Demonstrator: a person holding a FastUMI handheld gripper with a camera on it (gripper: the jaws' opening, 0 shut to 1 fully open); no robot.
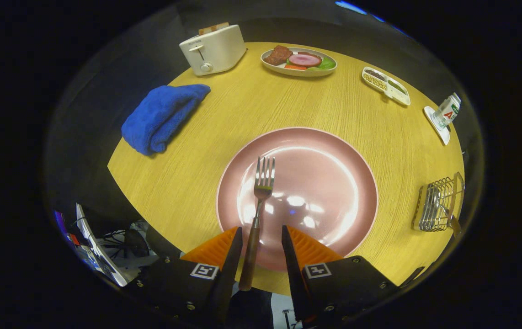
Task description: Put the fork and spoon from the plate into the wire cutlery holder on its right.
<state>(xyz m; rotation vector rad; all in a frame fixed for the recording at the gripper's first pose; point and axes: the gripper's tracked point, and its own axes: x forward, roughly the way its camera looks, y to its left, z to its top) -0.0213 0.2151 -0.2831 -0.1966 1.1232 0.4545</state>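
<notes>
Claw (pixel 261 249) released: fingers spread apart over the near rim of the plate (pixel 334 183), neither finger seen pressing on anything. Fork (pixel 258 214) lies in the gap between them, closer to the left finger; whether its handle touches that finger cannot be told. Handle is dark wood, pointing toward 6 o'clock and running past the plate's near rim; tines point toward 12 o'clock and rest on the plate's left-centre. Plate is pink, glossy, with bright glare patches, and sits on a round wood-grain table (pixel 197 183) just ahead of the fingers. Holder (pixel 438 204) is a wire basket at 3 o'clock of the plate, well apart from it, near the table edge; something slim with a brownish end leans in it, too small and distorted to identify as the spoon. Blue towel (pixel 162 116) lies bunched at 10 o'clock of the plate, near the table edge. White toaster (pixel 213 49) stands at 11 o'clock, beyond the towel, with toast showing in its slot. Dish of food (pixel 299 61) sits at 12 o'clock on the far side. Divided white tray (pixel 386 85) sits at 1 o'clock. Small carton (pixel 447 111) stands on a white coaster at 2 o'clock, between the tray and the holder.
</notes>
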